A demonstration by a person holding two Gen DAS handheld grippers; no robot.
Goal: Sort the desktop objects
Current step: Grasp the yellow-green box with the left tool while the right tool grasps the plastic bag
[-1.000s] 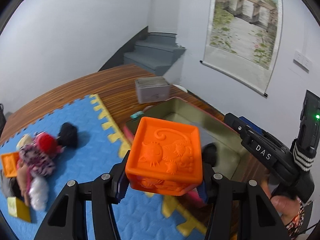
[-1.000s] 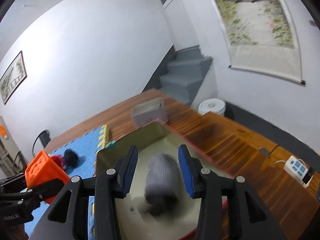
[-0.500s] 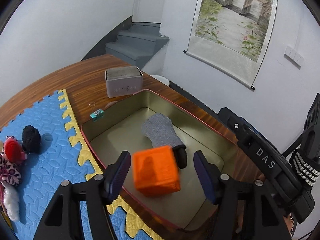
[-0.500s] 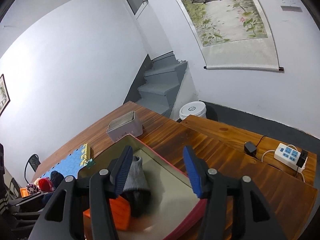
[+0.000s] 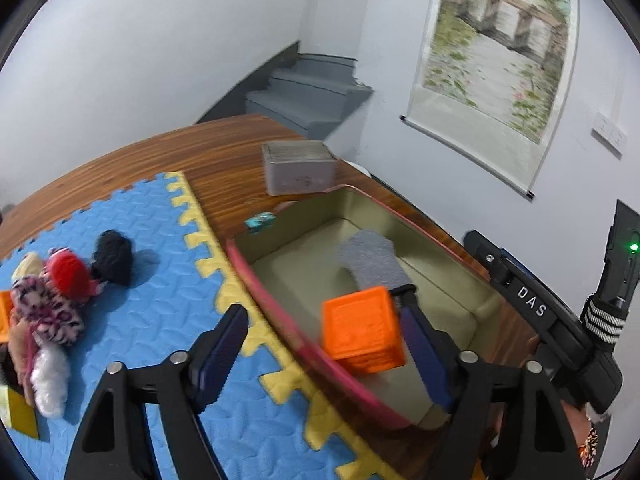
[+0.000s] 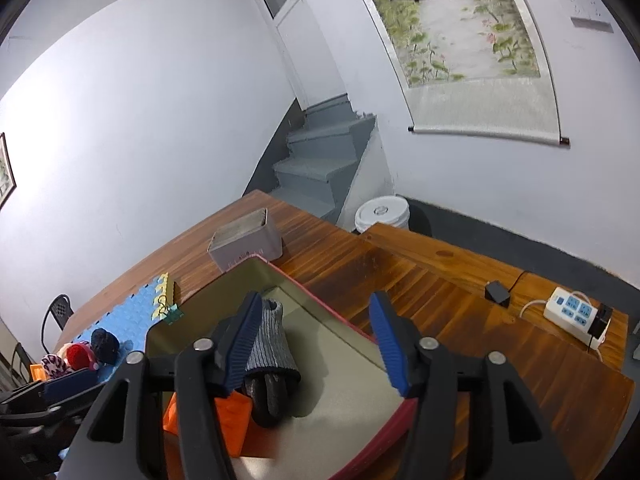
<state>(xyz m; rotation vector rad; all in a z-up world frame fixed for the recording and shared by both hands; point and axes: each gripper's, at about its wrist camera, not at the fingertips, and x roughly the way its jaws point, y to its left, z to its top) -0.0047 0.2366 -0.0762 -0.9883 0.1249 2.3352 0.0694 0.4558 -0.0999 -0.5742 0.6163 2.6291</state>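
Note:
An orange embossed cube (image 5: 360,332) lies inside the pink-rimmed tin tray (image 5: 256,276), beside a grey knit glove (image 5: 370,258). My left gripper (image 5: 320,304) hovers over the tray's near rim. Its jaws are opening; the cube sits low between them, and the left pad is well clear of it. In the right wrist view the glove (image 6: 272,344) rests in the tray (image 6: 400,412) with the cube (image 6: 230,416) at its lower end. My right gripper (image 6: 316,304) hangs above them with its jaws opening and nothing pressed between the pads.
A grey metal box (image 5: 300,168) stands behind the tray. On the blue foam mat (image 5: 152,308) at the left lie plush toys (image 5: 52,300) and a black pompom (image 5: 114,256). A power strip (image 6: 572,308) lies on the wood at the right.
The left gripper let go of the orange cube, which dropped into the tray. The right gripper released the grey glove there. Both pairs of jaws have spread wider.

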